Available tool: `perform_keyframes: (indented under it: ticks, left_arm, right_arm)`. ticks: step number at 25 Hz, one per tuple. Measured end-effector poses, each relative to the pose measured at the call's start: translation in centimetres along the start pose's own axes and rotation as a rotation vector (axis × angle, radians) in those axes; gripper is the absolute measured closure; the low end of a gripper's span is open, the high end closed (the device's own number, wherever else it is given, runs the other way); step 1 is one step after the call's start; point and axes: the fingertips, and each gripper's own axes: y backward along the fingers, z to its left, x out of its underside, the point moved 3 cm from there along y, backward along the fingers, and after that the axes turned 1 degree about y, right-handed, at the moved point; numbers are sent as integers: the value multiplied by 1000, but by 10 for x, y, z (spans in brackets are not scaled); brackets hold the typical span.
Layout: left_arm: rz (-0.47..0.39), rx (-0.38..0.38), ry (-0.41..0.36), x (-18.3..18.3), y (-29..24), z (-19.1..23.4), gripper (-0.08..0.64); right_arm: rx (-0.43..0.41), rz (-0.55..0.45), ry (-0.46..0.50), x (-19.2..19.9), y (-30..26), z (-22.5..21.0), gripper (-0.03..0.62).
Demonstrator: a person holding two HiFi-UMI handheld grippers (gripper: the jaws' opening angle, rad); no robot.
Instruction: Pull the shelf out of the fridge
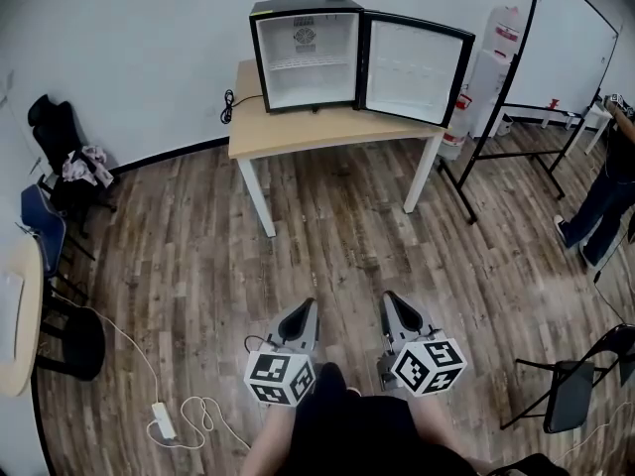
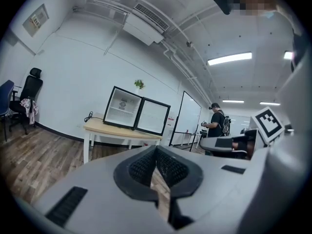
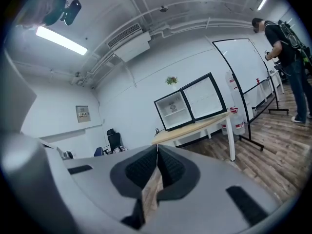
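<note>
**A:** Where are your grippers?

**B:** Both are low in the middle of the head view, side by side above the wood floor point(image 1: 347, 226). My left gripper point(image 1: 309, 306) has its jaws pressed together with nothing between them. My right gripper point(image 1: 389, 297) is the same: pads meeting, empty.

**A:** And the fridge?

**B:** The fridge point(image 1: 306, 53) stands at the top centre of the frame on a light wooden table point(image 1: 298, 132), well apart from both grippers. Its door point(image 1: 412, 67) hangs wide open to the right. In each gripper view the fridge shows a little above my jaw tips.

**A:** Can you see the shelf?

**B:** Yes. The shelf point(image 1: 306, 65) lies across the white inside, about halfway up, fully in the fridge. It is too small for me to make out its bars.

**A:** What else is around?

**B:** A small plant point(image 2: 139, 84) sits on top of the fridge, and a cable point(image 1: 230, 102) hangs off the table's left edge. A black chair point(image 1: 55, 142) is at the left edge, and a power strip point(image 1: 162, 420) lies on the floor at lower left. A person point(image 1: 607, 191) stands at the right edge near a whiteboard point(image 1: 580, 38)
</note>
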Motion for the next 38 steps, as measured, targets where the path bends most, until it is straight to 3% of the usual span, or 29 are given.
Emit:
perform_keyframes:
  ticks: [15,38]
  left_arm:
    - [-26,-28,-13,-16,-34,17,555]
    - [-14,-7,-29,-71,-173,79,555]
  right_arm:
    - [-11,-6,-24,-12,-35,-16,600]
    - [10,2,-57,-64,-171,-71,600]
